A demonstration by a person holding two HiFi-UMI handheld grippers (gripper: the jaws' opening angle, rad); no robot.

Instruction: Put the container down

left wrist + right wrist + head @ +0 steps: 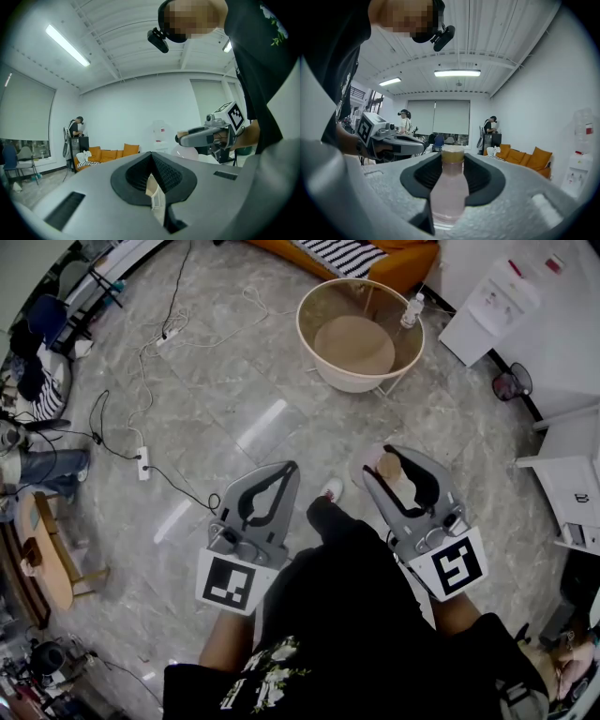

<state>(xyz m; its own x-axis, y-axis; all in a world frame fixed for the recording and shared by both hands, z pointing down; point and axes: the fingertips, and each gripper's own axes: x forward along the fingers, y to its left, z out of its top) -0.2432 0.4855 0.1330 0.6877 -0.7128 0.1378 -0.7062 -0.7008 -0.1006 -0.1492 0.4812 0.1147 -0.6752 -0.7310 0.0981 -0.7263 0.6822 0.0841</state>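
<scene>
Closest thing in the right gripper view is the right gripper [453,159] itself: chunky matte grey jaws with ribbed black pads, clamped onto the bottle [449,192]. The bottle is see-through pinkish plastic with a rounded shoulder and a tan cap, and it stands upright between the pads. In the head view it's up in the air over the floor [234,390], just ahead of the person's white shoe [331,489], and it isn't resting on anything.

The left gripper [290,468] is squeezed closed, pad tips touching, with nothing in its grip. It has the same grey shell, with the black-and-white marker cube at the back.

The floor is glossy grey marble-look tile. Further ahead there's a round table [314,352] with a tall cream wall, a wood-toned bottom and thin wire legs. A stretch of tile lies between it and the held bottle. A small clear bottle [411,310] stands just beside the table, and past that is an orange sofa [412,263] with striped fabric [342,253] on it.

Off to the left, well apart from everything, a white power strip [142,463] trails thin cables across the tile. The right gripper view also catches a white water dispenser [577,171] by the right wall and a couple of people [404,123] standing at the far end of the room.
</scene>
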